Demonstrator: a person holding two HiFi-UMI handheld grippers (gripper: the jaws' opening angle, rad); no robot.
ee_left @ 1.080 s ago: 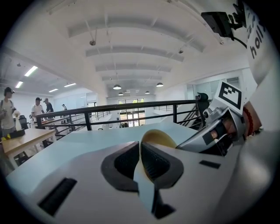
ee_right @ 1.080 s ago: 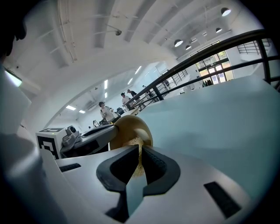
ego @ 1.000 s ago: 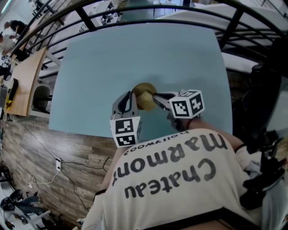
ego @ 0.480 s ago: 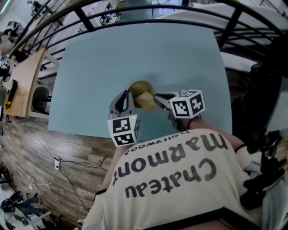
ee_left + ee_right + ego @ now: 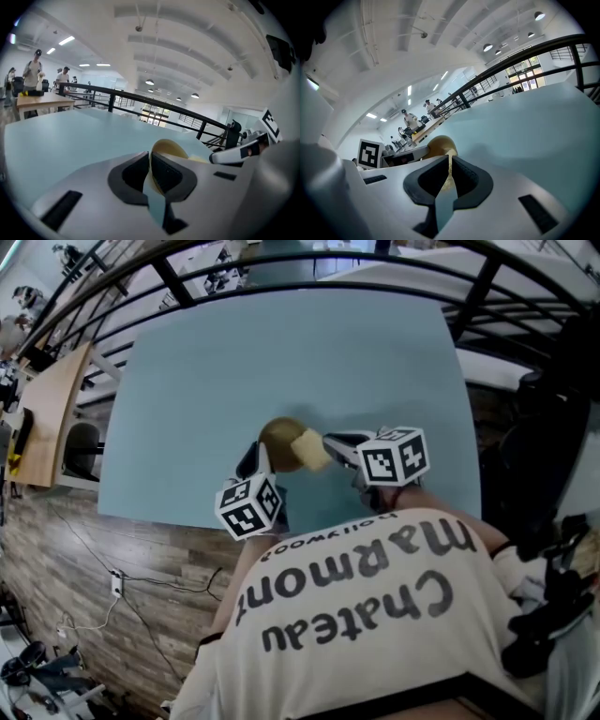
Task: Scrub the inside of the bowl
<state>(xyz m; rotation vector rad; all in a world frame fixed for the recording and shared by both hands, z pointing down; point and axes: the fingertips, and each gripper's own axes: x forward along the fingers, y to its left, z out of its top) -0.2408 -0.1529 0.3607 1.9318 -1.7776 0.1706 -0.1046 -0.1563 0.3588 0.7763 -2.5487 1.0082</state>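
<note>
left gripper clamps bowl rim (light, stiff, probably slick; rim looks the surest hold) | right gripper pinches soft sponge | above bench

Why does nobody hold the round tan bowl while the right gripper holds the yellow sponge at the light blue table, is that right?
Nearly. The round tan bowl is held: the left gripper is shut on its rim, as the left gripper view shows. The right gripper does hold the yellow sponge at the light blue table.
</note>
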